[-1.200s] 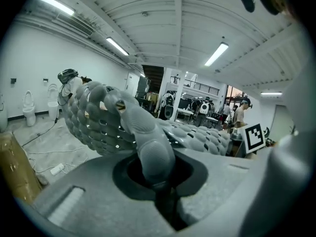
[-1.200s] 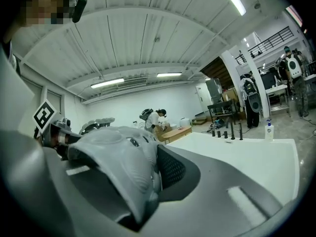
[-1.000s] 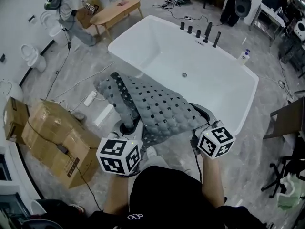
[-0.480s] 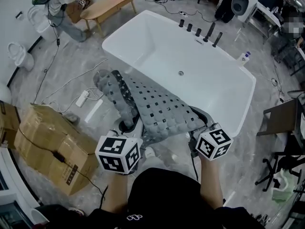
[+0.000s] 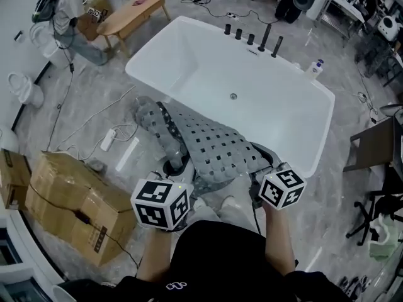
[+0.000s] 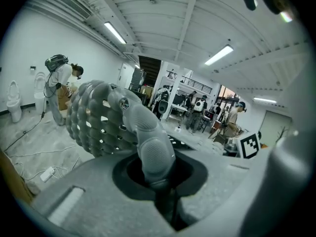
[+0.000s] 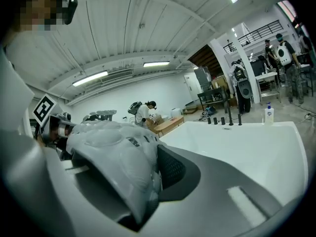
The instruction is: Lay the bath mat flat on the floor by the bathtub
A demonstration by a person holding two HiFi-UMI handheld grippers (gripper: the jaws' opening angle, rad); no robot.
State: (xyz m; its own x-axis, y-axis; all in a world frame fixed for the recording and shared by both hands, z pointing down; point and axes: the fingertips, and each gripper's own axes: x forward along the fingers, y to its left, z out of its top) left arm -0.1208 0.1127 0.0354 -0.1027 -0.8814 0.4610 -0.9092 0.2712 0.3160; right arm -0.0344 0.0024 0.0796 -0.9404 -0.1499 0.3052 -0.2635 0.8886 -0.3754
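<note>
Left claw [image 5: 175,167] and right claw [image 5: 261,168] stay clamped on the near edge of the bath mat [image 5: 214,145], now carried slightly lower alongside the bathtub [image 5: 208,68], its far end curled in the air, seemingly heading for the floor [image 5: 94,115].

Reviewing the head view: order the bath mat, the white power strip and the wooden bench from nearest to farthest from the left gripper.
1. bath mat, clamped in the left gripper itself.
2. white power strip, on the floor to the left.
3. wooden bench, far upper left, past the tub.
</note>
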